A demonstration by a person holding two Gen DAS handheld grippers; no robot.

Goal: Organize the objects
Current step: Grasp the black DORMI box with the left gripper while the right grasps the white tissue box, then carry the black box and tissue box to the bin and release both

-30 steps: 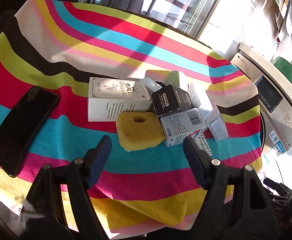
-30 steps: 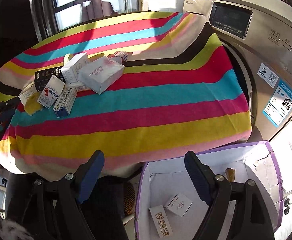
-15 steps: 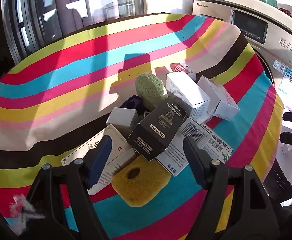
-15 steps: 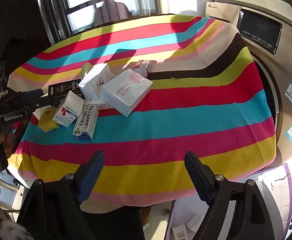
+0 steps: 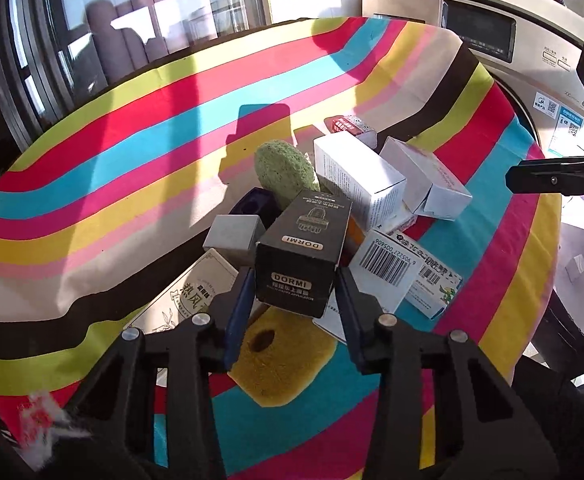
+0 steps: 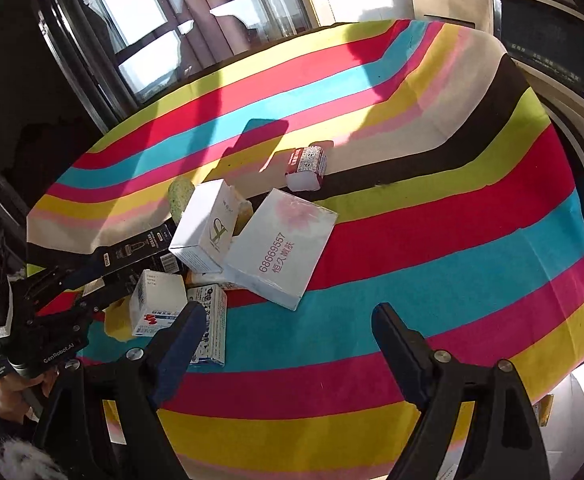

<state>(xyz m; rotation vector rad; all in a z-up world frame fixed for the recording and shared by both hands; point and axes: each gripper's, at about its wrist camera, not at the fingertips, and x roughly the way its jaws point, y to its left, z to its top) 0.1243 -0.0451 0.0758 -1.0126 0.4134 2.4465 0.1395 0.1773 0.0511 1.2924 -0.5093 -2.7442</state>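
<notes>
A heap of small cartons lies on the striped tablecloth [image 5: 131,168]. My left gripper [image 5: 295,296] is closing its jaws on the near end of a black DORMI box [image 5: 304,248], with a blue pad against each side. The right wrist view shows the same left gripper [image 6: 71,280] at the far left, on the black box [image 6: 139,248]. A yellow sponge [image 5: 283,356] with a hole lies under the box. My right gripper [image 6: 287,320] hovers over the cloth's near stripes, its jaws opening slightly with nothing between them.
A green sponge [image 5: 283,172], a tall white box [image 5: 356,176], a barcode carton [image 5: 388,268] and a cream box [image 5: 187,300] crowd the black box. A flat white box [image 6: 279,248] and a red-and-white carton [image 6: 308,162] lie further right. A washing machine [image 5: 492,40] stands behind the table.
The left jaws have come together from wide apart onto the black box. The right gripper has swung from the purple-rimmed box on the floor up over the table.
</notes>
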